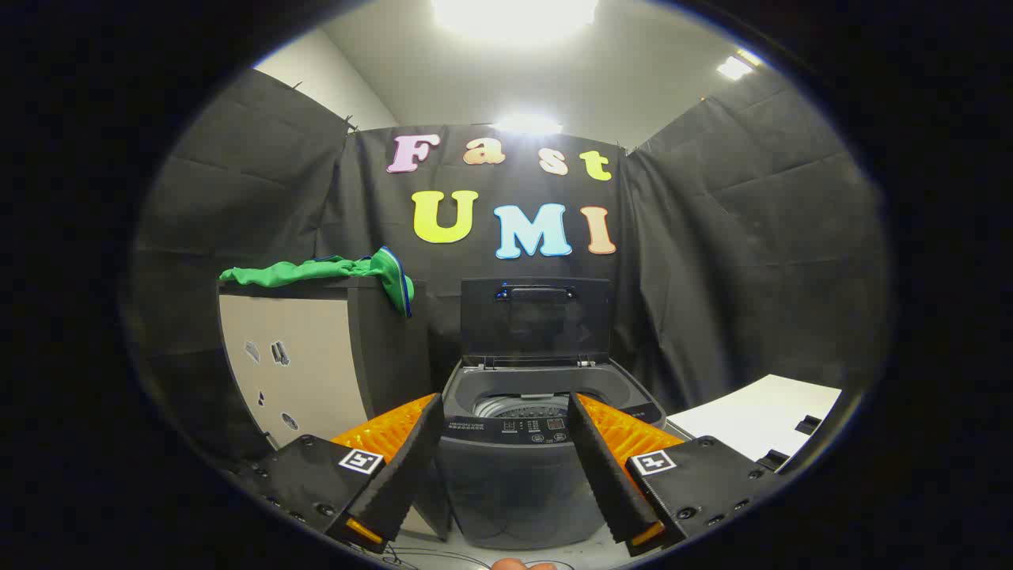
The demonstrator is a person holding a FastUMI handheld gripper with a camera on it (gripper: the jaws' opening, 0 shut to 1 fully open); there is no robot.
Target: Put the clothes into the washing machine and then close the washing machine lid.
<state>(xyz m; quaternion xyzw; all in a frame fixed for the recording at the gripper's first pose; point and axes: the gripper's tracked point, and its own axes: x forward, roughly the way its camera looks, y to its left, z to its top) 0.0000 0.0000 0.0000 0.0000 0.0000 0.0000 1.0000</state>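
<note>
One green garment (332, 273) drapes the cabinet (309, 356) at frame left, while the tongs (500, 419) gape apart, empty, before the open-lidded washing machine (514, 475).

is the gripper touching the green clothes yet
Apart. In the gripper view the open gripper frames the washing machine, while the green clothes lie on the cabinet well beyond the fingers.

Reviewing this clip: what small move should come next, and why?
Probably swing the gripper up toward the green cloth garment draped on the grey cabinet. Its fingers are open and empty, and the grey top-loading washing machine just ahead already has its dark lid raised.
</note>
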